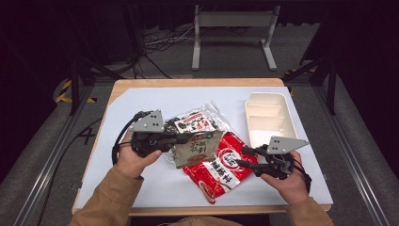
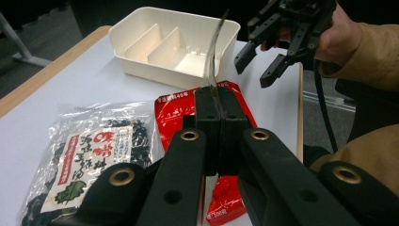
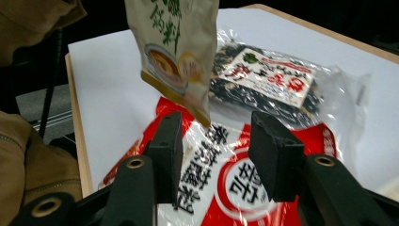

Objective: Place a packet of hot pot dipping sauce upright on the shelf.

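My left gripper [image 1: 184, 139] is shut on the edge of a beige soup packet [image 1: 201, 149], holding it up above the table. From the left gripper view the packet [image 2: 214, 52] stands edge-on, rising out of the closed jaws [image 2: 217, 101]. A red noodle packet [image 1: 221, 170] lies flat under it, and a clear bag of dark seaweed [image 1: 197, 123] lies behind. My right gripper [image 1: 242, 157] is open just over the red packet's right side, with nothing pressed between its pads. In the right gripper view the beige packet [image 3: 174, 42] hangs ahead of the open jaws [image 3: 216, 127], above the red packet [image 3: 226, 183].
A white divided tray [image 1: 270, 117] stands at the back right of the white mat [image 1: 141, 188]. The tray [image 2: 174, 42] sits just beyond the red packet [image 2: 179, 106] and the seaweed bag [image 2: 89, 155]. The table's wooden edge runs along the front.
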`<control>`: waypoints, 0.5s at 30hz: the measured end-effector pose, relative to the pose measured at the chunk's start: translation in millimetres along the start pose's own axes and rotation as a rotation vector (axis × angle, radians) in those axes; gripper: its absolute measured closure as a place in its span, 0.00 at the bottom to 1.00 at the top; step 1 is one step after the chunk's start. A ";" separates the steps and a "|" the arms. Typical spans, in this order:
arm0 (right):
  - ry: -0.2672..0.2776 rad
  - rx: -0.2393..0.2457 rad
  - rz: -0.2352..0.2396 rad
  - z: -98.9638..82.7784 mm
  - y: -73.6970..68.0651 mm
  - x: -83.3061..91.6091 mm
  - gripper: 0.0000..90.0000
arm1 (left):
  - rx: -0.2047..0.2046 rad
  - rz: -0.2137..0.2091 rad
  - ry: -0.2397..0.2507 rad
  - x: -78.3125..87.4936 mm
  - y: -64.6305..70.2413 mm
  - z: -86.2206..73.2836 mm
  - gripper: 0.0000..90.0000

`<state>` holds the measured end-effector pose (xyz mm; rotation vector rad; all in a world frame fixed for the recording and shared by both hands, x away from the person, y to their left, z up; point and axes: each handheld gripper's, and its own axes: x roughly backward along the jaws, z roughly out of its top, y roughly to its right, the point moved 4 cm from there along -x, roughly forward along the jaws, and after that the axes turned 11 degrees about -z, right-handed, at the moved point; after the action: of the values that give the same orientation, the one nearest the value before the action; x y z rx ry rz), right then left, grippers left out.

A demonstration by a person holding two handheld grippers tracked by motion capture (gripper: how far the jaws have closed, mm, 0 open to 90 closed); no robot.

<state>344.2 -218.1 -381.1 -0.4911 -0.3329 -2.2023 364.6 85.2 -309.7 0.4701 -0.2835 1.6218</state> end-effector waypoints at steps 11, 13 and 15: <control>0.047 0.037 0.127 31.4 -11.4 -47.1 0.54 | -0.001 -0.034 0.010 -5.8 -0.2 -5.1 1.00; 0.055 0.039 0.145 33.6 -13.0 -54.0 0.53 | -0.001 -0.036 0.011 -6.0 -0.4 -5.5 1.00; 0.052 0.046 0.157 35.1 -14.5 -61.1 0.53 | -0.003 -0.034 0.012 -6.4 -0.6 -6.0 1.00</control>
<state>376.1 -153.7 -378.7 -0.4202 -0.3058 -2.0469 364.7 82.3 -318.0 0.4609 -0.2677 1.5901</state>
